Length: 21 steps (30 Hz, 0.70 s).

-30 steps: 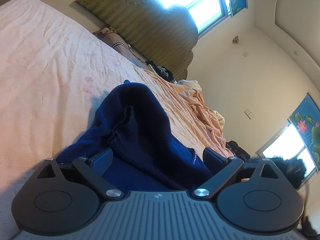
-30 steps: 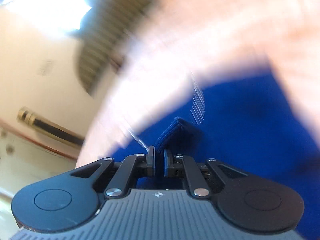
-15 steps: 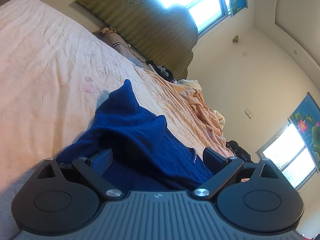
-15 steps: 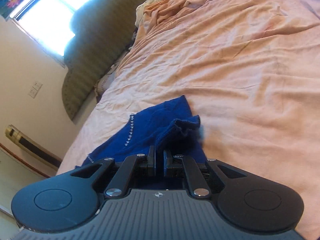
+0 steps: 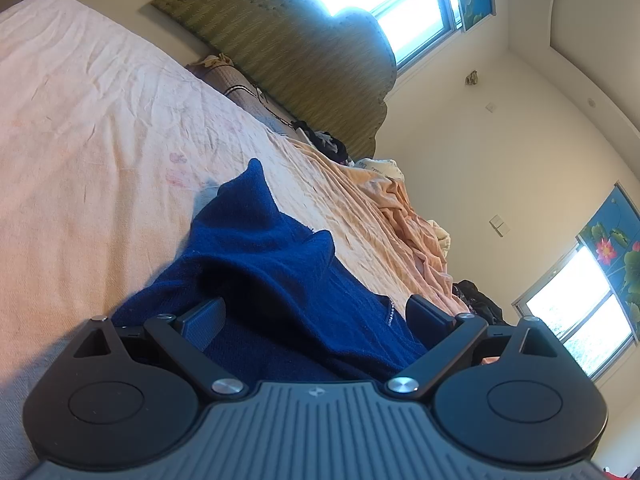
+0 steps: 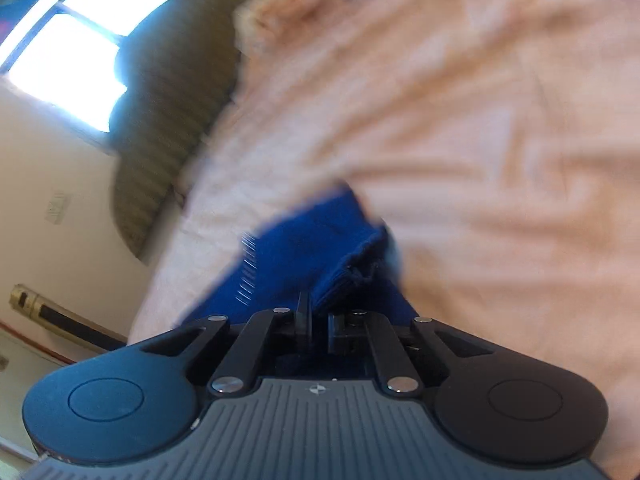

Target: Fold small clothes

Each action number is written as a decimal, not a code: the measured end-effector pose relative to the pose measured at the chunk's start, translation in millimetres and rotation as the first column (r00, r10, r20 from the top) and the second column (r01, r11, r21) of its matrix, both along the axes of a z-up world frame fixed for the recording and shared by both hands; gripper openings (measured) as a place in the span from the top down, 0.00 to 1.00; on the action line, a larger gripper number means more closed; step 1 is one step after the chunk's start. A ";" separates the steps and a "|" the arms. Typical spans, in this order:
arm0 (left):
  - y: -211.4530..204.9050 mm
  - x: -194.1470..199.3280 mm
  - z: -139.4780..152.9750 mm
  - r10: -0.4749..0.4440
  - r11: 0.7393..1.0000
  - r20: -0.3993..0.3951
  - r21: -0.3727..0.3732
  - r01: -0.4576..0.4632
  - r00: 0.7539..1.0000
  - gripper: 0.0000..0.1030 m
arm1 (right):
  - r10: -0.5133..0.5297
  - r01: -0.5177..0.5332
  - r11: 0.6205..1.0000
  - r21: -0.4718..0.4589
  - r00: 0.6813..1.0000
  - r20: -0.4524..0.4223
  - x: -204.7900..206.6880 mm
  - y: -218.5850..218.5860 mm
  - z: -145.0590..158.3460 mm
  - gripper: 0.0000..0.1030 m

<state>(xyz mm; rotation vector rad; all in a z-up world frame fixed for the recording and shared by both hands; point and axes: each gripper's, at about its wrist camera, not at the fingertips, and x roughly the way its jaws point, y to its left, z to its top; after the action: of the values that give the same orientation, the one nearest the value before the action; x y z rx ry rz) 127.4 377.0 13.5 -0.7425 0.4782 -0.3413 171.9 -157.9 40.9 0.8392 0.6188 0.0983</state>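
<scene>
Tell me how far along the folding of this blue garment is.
Early to midway. Done: the navy knit garment lies on the peach bedsheet, partly doubled over but rumpled. In hand: the right gripper pinches a layered edge, the view blurred. The left gripper is open over the cloth. Left: flattening and finishing folds.

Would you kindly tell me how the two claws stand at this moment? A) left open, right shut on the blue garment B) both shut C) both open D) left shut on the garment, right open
A: the left claw is spread wide over the blue garment, while the right claw pinches a fold of it.
</scene>
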 end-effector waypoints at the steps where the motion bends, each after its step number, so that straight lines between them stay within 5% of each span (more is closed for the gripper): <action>1: 0.0 0.1 0.0 0.000 1.000 0.000 0.001 0.000 1.000 0.05 | 0.006 -0.003 0.999 -0.039 0.997 0.078 -8.3 -0.5 10.7 0.91; 2: -0.2 0.3 0.2 -0.001 1.000 -0.001 0.000 0.001 1.000 0.05 | -0.001 0.009 0.996 -0.086 0.996 0.086 -8.9 -4.7 10.1 0.91; 4: -0.2 0.3 0.3 0.000 1.000 0.000 -0.003 0.000 1.000 0.05 | -0.049 0.036 0.989 -0.145 0.995 -0.087 2.5 -18.3 -15.1 0.89; 5: -0.5 0.6 0.4 -0.002 1.000 0.000 -0.004 0.002 1.000 0.05 | -0.046 0.031 0.989 -0.143 0.994 -0.102 1.2 -22.0 -24.2 0.89; 8: -0.7 0.7 0.5 -0.002 1.000 0.000 -0.005 0.002 1.000 0.05 | -0.024 0.018 0.993 -0.115 0.999 -0.046 -9.5 -17.8 -23.3 0.89; 11: 0.6 0.5 0.1 -0.004 1.000 0.002 -0.007 0.004 1.000 0.04 | -0.027 0.020 0.992 -0.121 0.998 -0.054 -7.5 -14.5 -22.2 0.88; 16: 0.6 0.2 0.1 -0.004 1.000 0.002 -0.008 0.004 1.000 0.04 | -0.029 0.022 0.995 -0.097 0.997 -0.069 -6.9 -20.3 -19.4 0.71; 21: 0.7 0.4 0.1 -0.004 1.000 0.002 -0.007 0.004 1.000 0.04 | -0.065 0.056 0.993 -0.103 0.995 -0.079 -7.4 -25.9 -19.0 0.71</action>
<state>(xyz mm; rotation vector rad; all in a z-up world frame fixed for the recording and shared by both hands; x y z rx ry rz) 127.8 377.7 13.6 -0.7478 0.4768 -0.3476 164.6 -183.8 22.0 0.7661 0.6696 -0.0229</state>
